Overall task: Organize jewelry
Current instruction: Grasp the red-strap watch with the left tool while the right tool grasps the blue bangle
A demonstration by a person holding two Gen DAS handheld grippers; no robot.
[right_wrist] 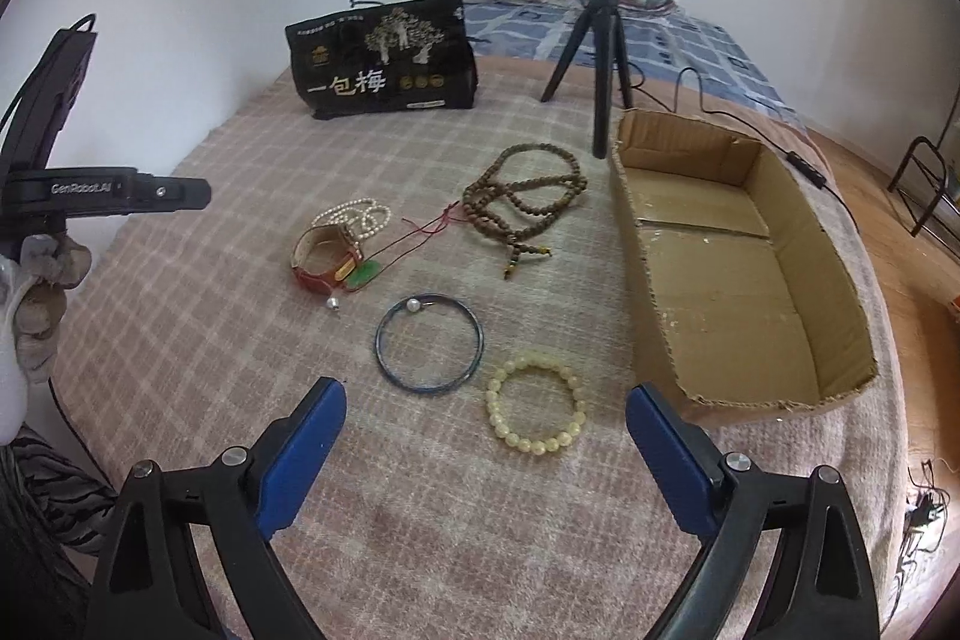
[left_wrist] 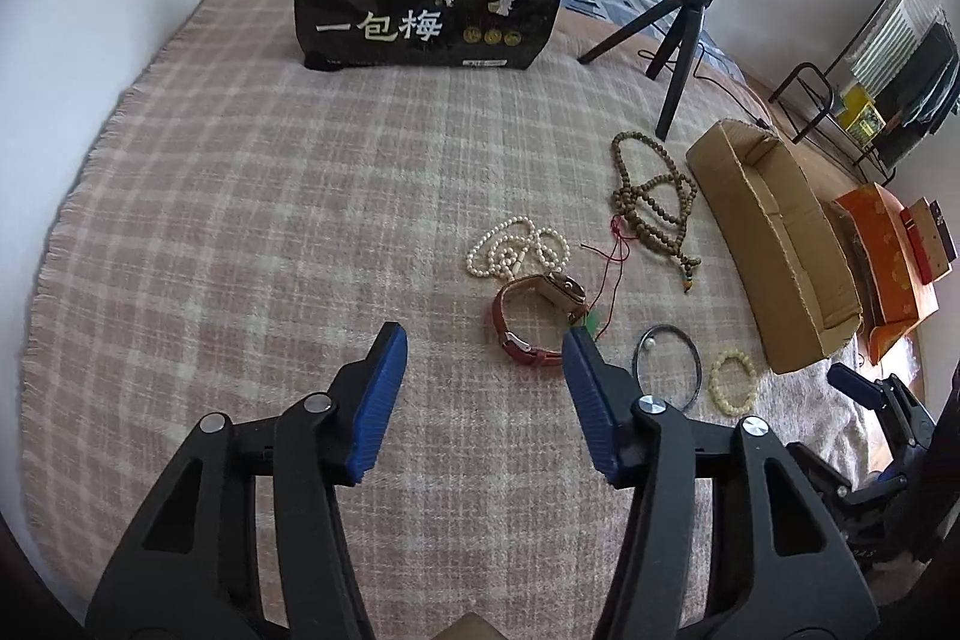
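On the bed's plaid blanket [right_wrist: 210, 340], just left of the cardboard box [right_wrist: 738, 280], the yellow bead bracelet [right_wrist: 536, 403] lies nearest our right gripper [right_wrist: 486, 460], jaws wide apart and empty. We should pinch one side of the ring. Our left gripper [left_wrist: 486, 400] is likewise spread, empty, near the watch [left_wrist: 540, 316].

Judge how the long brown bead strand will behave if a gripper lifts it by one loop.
The brown bead strand lies in slack overlapping loops, so it is probably floppy and would dangle. Its tassel end may trail, and the nearby red cord might snag.

Black bag [left_wrist: 429, 4]: "一包梅"; left hand-held gripper [right_wrist: 102, 190]: "GenRobot.AI"
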